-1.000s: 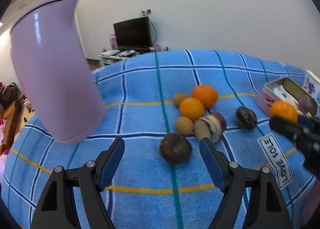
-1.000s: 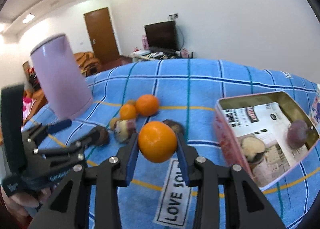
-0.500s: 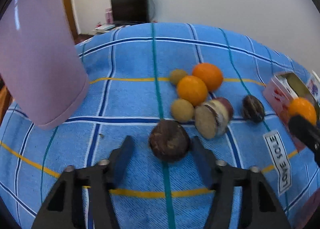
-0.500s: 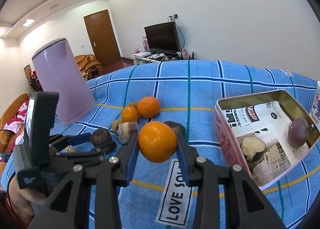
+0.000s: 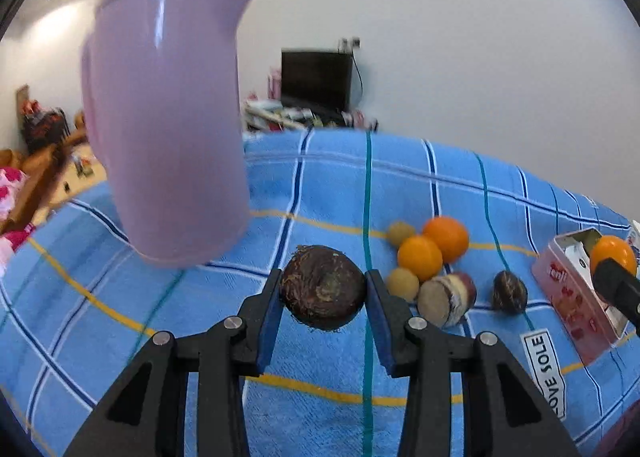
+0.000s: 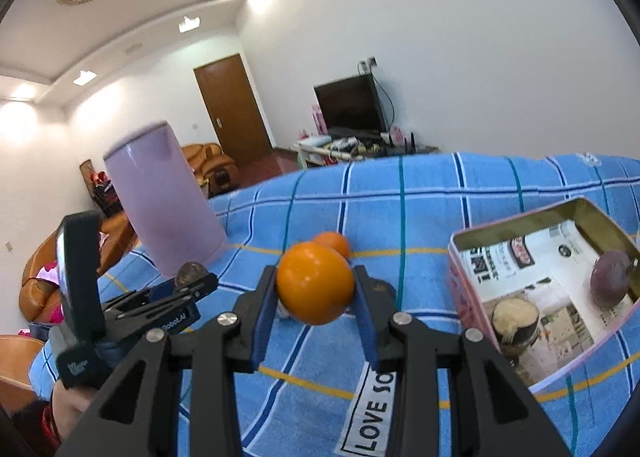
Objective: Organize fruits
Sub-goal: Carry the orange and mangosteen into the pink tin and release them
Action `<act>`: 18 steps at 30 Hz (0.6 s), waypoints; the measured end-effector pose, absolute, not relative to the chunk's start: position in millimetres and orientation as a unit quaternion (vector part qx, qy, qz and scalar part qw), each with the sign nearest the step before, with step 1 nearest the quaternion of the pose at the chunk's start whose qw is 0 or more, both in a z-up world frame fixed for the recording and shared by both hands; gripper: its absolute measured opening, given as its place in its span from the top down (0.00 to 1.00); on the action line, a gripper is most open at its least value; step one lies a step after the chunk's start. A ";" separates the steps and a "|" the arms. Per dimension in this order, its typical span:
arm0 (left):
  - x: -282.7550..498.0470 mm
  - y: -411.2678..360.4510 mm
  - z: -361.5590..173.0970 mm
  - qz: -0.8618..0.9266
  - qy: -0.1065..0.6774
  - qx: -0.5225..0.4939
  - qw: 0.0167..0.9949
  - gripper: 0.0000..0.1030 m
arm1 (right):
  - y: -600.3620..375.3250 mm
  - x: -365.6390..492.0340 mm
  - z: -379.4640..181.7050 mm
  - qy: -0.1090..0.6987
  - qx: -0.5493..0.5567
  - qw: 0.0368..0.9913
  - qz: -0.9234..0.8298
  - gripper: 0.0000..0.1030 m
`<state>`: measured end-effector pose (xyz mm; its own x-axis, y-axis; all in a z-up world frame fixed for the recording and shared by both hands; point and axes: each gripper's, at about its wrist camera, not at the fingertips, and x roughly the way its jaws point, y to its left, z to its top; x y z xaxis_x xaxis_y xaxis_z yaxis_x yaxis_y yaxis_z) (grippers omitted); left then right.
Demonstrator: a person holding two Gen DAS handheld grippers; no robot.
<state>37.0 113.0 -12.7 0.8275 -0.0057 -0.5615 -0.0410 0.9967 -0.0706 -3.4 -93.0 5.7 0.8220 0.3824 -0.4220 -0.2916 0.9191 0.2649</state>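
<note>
My left gripper [image 5: 324,284] has its jaws closing on a dark brown, rough-skinned fruit [image 5: 320,299]; both blue pads press on it and it hangs just above the blue checked cloth [image 5: 200,337]. To its right on the cloth lie two oranges [image 5: 447,238], two small tan fruits [image 5: 402,283], a cut fruit [image 5: 446,299] and another dark fruit [image 5: 509,292]. My right gripper [image 6: 315,277] is shut on an orange [image 6: 315,289], held above the cloth left of the open pink tin [image 6: 520,225]. The tin holds a purple fruit [image 6: 612,277] and a cut fruit [image 6: 514,315].
A tall lilac jug [image 5: 168,117] stands on the cloth at the back left, close to the left gripper. A "LOVE SOLE" label [image 6: 372,417] is sewn on the cloth near the front. Beyond the cloth are a television, a door and a sofa.
The left gripper's jaws closed from wide apart onto the dark brown fruit and lifted it off the cloth. The right gripper kept its orange and tilted upward a little.
</note>
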 end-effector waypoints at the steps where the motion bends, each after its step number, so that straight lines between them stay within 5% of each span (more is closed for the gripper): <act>1: 33.7 110.3 -9.0 0.012 0.282 -0.034 0.959 0.59 | -93.0 -4.6 7.2 0.234 0.090 0.952 0.173 0.62; 18: 4.2 36.3 7.1 -0.012 0.240 0.035 0.970 0.59 | -138.1 -15.6 12.4 0.200 0.026 0.976 0.082 0.62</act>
